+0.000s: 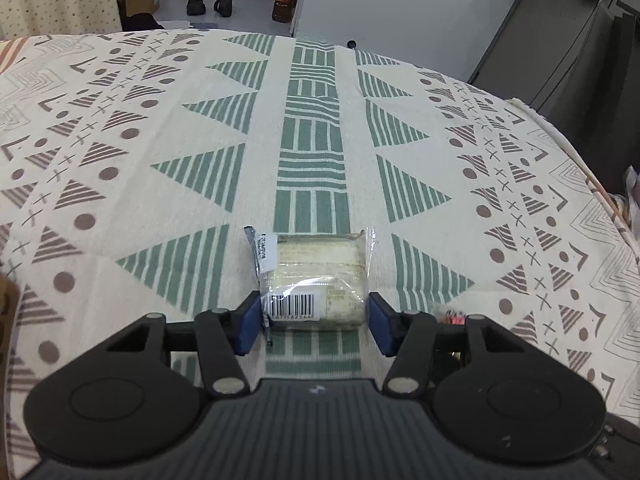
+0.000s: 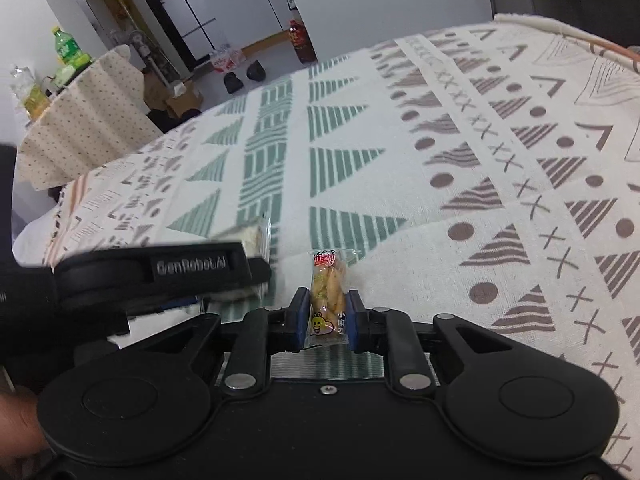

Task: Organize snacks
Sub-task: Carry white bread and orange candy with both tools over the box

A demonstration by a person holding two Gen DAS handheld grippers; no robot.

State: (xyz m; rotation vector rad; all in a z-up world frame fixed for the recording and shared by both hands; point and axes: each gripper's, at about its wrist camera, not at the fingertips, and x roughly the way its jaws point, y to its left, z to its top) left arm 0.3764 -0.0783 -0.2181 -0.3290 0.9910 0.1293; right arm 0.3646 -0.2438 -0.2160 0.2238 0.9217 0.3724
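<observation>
Snacks sit one in each gripper, above a table (image 1: 312,128) spread with a cream cloth printed in green and brown triangles. At 6 o'clock in the left wrist view, the left gripper (image 1: 314,320) has its blue fingers (image 1: 248,324) closed part-way onto the two sides of a clear-wrapped pale cake (image 1: 316,276); the pack's barcode end faces the camera and its far end points to 12 o'clock along the green centre stripe. In the right wrist view, the right gripper (image 2: 328,318) has its fingers (image 2: 354,320) drawn narrow, pinching a slim packet of twisted snack sticks (image 2: 328,296) with a red label at its far tip, also pointing to 12 o'clock. Toward 9 o'clock of that packet, the left gripper's black body crosses the frame, with the pale cake visible past it. Beyond the table's far edge, at 12 o'clock, dark bottles (image 1: 285,0) stand on the floor.
</observation>
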